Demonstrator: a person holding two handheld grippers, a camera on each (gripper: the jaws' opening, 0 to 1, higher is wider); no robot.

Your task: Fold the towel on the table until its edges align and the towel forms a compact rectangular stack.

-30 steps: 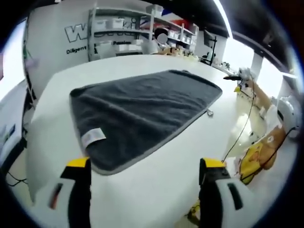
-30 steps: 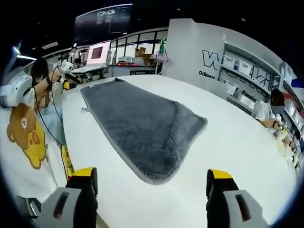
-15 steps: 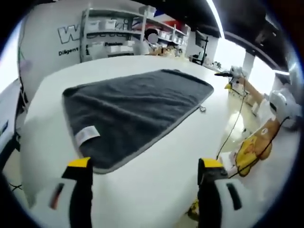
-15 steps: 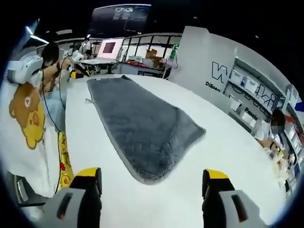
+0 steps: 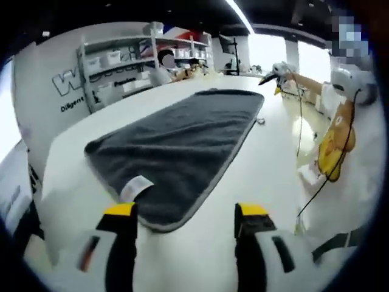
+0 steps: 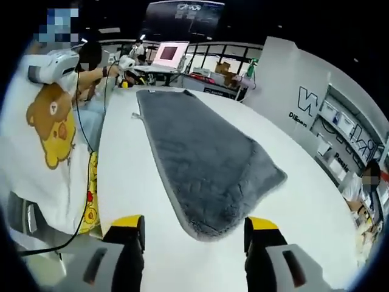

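A dark grey towel (image 5: 182, 143) lies spread flat on the white table (image 5: 73, 182), with a white label (image 5: 135, 187) near its close corner. My left gripper (image 5: 185, 213) is open, its yellow-tipped jaws standing just short of that corner's edge. In the right gripper view the same towel (image 6: 203, 158) stretches away from me, and my right gripper (image 6: 194, 225) is open, its jaws on either side of the near rounded corner. Nothing sits between either pair of jaws.
A person in a white shirt with a bear print (image 6: 51, 121) stands along the table's long side, cables hanging at their front. Shelves with boxes (image 5: 121, 61) and a white wall with lettering lie beyond the table. A small clip (image 5: 260, 121) lies by the towel's edge.
Both views have drawn closer to the towel's near corners and swung round, so the person now looms larger. The jaws of both grippers stand a little closer together. The towel lies unmoved.
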